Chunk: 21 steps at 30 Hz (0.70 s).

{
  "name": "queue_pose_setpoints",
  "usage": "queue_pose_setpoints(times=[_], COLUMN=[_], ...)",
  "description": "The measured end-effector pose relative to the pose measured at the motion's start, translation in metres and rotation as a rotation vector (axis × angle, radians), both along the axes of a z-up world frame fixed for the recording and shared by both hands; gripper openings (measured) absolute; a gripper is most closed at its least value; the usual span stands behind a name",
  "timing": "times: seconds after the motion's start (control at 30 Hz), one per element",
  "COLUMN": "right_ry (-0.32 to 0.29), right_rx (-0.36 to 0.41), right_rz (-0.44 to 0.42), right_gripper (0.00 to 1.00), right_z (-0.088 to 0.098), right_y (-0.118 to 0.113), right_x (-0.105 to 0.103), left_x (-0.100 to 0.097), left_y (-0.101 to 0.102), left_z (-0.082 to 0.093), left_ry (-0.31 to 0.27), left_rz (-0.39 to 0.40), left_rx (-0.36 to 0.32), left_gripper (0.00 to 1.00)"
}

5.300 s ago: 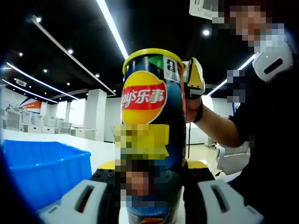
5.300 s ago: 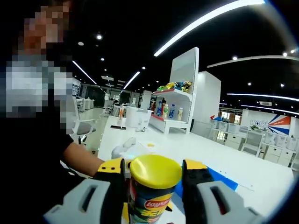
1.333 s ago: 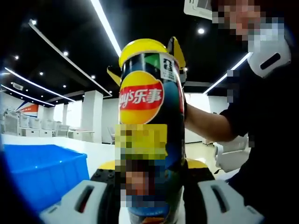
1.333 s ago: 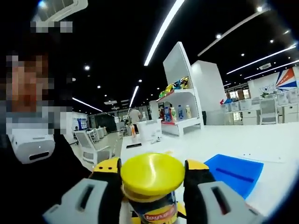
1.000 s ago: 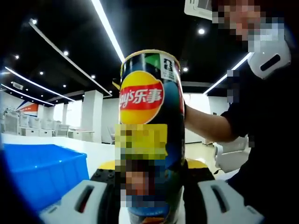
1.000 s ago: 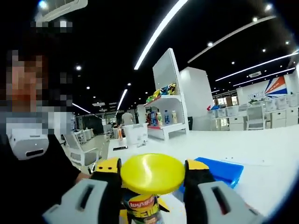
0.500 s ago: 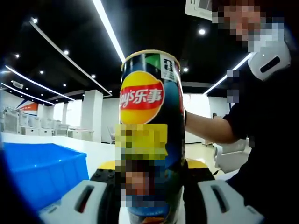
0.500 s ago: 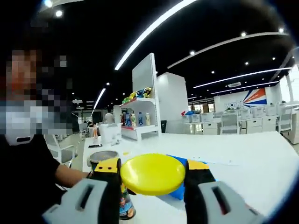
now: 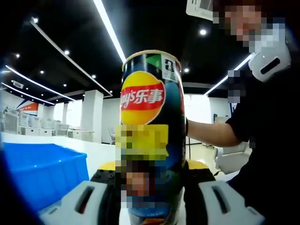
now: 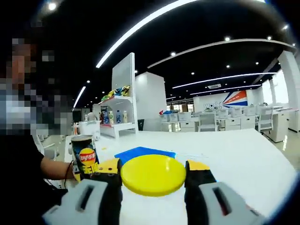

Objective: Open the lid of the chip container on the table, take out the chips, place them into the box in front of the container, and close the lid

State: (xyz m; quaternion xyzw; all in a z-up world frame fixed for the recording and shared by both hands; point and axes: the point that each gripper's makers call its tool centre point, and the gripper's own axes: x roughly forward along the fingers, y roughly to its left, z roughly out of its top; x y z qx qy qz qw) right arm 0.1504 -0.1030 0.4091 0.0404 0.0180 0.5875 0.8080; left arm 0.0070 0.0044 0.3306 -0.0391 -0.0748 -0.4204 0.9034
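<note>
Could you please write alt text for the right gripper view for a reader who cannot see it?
The right gripper holds the yellow lid flat between its jaws above a white table. To the left stands the opened chip can, with a blue box lying beyond the lid.

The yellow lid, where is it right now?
In the right gripper view the yellow lid sits low in the middle, clamped between the right claw jaws and off the chip can, which stands to its left on the white table.

Left gripper view sits v. close, looking up the tall dark chip can point(image 9: 151, 136); right gripper view looks across the white worktop point(image 10: 225, 154) from farther off. Both see the can.
</note>
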Motion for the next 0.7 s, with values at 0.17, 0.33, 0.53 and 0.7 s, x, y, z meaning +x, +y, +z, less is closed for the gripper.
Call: queue_pose_setpoints(times=[0.17, 0.33, 0.53, 0.7], right_ry=[0.014, 0.023, 0.006, -0.011], right_rx=[-0.013, -0.012, -0.023, -0.055], right_rz=[-0.048, -0.082, -0.14, -0.192], right_gripper=[0.5, 0.51, 0.51, 0.51], right_z=[-0.017, -0.026, -0.036, -0.051], right_y=[-0.016, -0.027, -0.039, -0.047], right_x=[0.008, 0.014, 0.024, 0.032], left_x=[0.0, 0.001, 0.001, 0.001], left_y=[0.0, 0.0, 0.0, 0.0], left_z=[0.0, 0.0, 0.0, 0.0], left_ry=[0.0, 0.001, 0.0, 0.0], left_rz=[-0.001, -0.001, -0.001, -0.001], left_rx=[-0.001, -0.002, -0.001, -0.002], left_gripper=[0.51, 0.51, 0.51, 0.51])
